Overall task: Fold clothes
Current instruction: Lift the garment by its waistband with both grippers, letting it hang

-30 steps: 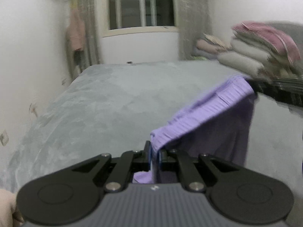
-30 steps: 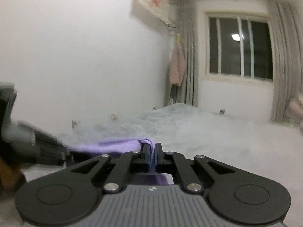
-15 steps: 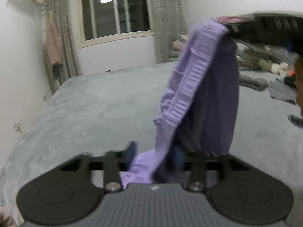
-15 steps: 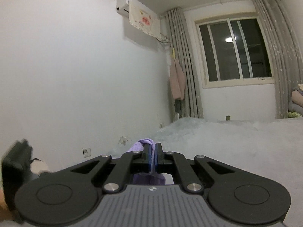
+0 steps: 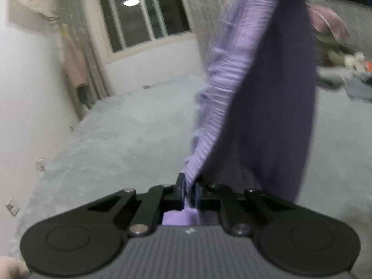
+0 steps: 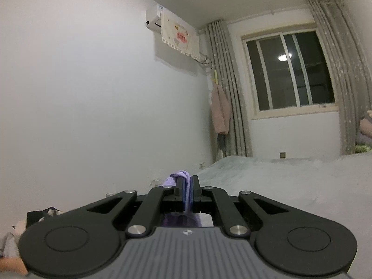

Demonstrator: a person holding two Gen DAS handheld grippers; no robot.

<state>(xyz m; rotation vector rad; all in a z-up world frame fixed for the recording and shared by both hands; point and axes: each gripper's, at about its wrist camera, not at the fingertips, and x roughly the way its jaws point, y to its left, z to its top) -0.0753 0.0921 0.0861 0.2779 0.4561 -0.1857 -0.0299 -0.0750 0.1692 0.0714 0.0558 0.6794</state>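
Here, at the left of the left wrist view, a pale wall and a window (image 5: 141, 16) give way to the grey bed (image 5: 130, 139), which lies clear under the work. I hold the left gripper (image 5: 187, 191) clamped on the ribbed hem of the purple garment (image 5: 267, 107), whose cloth rises steeply from the jaws toward the top right of that view, lit lilac on its ribbed face and dark on the side that hangs in shadow. The garment is off the bed here, strung taut in the air; I judge that height lets it drop straight so its edges can be matched for a fold. To the right, blurred bedding and a pile of clothes (image 5: 337, 53) sit beyond it.

In the right wrist view the wall, an air conditioner (image 6: 154, 19) with a cloth draped under it, a pink garment (image 6: 220, 111) by the curtain and the window run left to right above the bed. My right gripper (image 6: 187, 191) is pinched shut on another part of the purple cloth, a small fold of it showing beside and under the fingers. How far the folding has gone, I cannot tell from this.
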